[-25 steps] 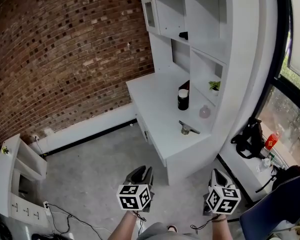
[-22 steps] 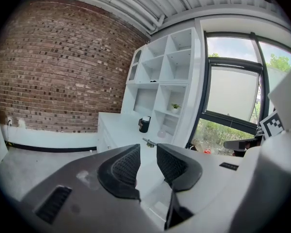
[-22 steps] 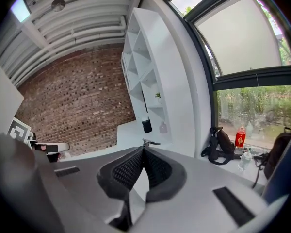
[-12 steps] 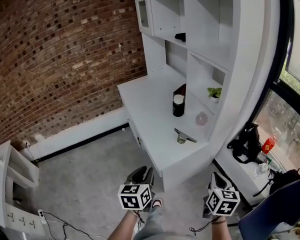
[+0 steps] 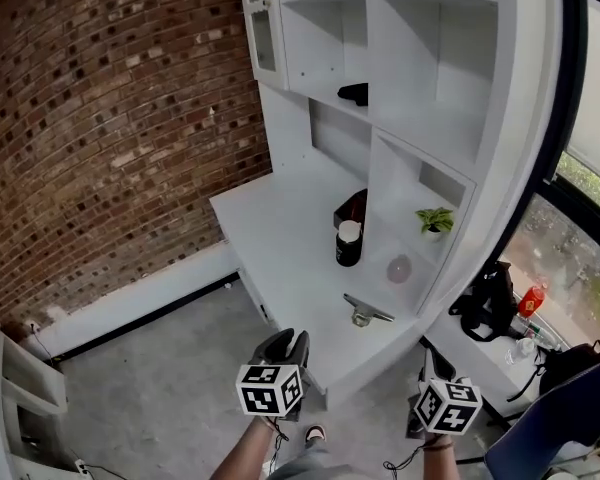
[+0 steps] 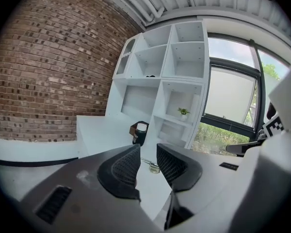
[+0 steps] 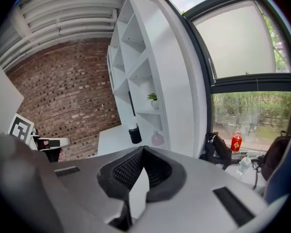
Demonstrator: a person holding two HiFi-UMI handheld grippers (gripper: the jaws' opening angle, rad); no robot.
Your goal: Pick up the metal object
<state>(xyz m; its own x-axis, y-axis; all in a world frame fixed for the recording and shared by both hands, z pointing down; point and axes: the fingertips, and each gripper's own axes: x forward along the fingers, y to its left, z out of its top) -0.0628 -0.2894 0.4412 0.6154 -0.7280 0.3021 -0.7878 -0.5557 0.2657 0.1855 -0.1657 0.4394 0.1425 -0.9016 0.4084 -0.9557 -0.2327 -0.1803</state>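
Observation:
The metal object (image 5: 367, 313), a small silver piece with a flat bar on top, lies near the front edge of the white desk (image 5: 270, 230). It also shows in the left gripper view as the metal object (image 6: 153, 167), in the gap between the jaws and still far off. My left gripper (image 5: 285, 347) hovers over the floor just short of the desk's front edge, jaws a little apart and empty. My right gripper (image 5: 427, 366) hangs off the desk's right corner, jaws shut on nothing. In their own views, the left gripper (image 6: 148, 161) and right gripper (image 7: 141, 152) both point at the desk.
A black canister with a white lid (image 5: 348, 244) stands mid-desk in front of a brown box (image 5: 352, 208). A pink round thing (image 5: 399, 269) and a small plant (image 5: 435, 220) sit by the white shelf unit (image 5: 420, 78). There is a brick wall (image 5: 100, 138) at left and a black bag (image 5: 490, 303) at right.
The desk and shelves have come nearer and shifted left in the head view. Both grippers keep their spots low in that view, now close to the desk's front edge.

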